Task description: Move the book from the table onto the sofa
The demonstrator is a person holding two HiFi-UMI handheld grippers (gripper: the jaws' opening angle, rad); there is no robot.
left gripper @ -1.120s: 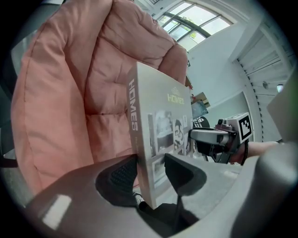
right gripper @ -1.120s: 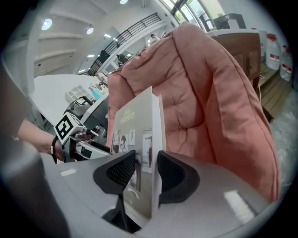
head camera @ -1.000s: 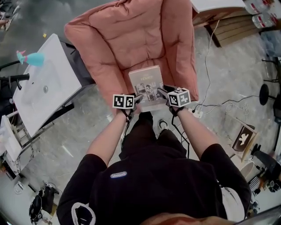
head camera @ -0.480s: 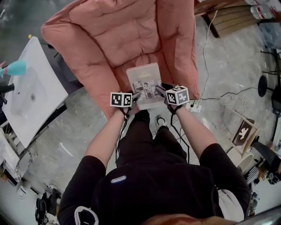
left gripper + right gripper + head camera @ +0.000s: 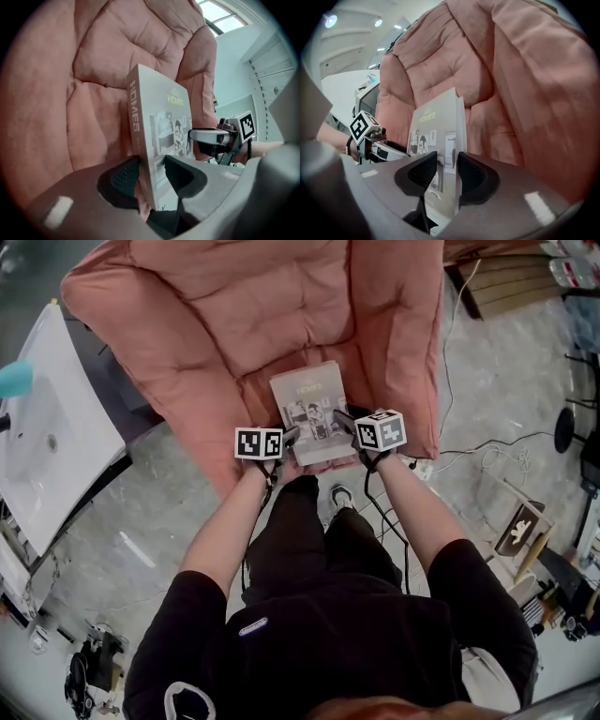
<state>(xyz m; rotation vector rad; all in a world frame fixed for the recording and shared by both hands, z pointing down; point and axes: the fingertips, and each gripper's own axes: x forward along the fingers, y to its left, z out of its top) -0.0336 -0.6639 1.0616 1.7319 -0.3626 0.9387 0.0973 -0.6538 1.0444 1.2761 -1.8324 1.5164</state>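
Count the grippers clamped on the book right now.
2. The left gripper grips the book at its spine edge; the right gripper grips the opposite edge, over the sofa.

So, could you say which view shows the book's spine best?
The left gripper view: the spine lettering of the book faces that camera. The right gripper view shows the cover and page edge; the head view only the cover.

Soft, even indoor light fills all three views. Round ceiling lamps [image 5: 331, 20] glow in the right gripper view, and a bright window [image 5: 220, 11] nearly washes out at the top of the left one. The sofa [image 5: 262, 324] carries gentle shadows in its folds. Both gripper views bend strongly, darken at the corners and blur close up; the book [image 5: 159, 126] is sharp.
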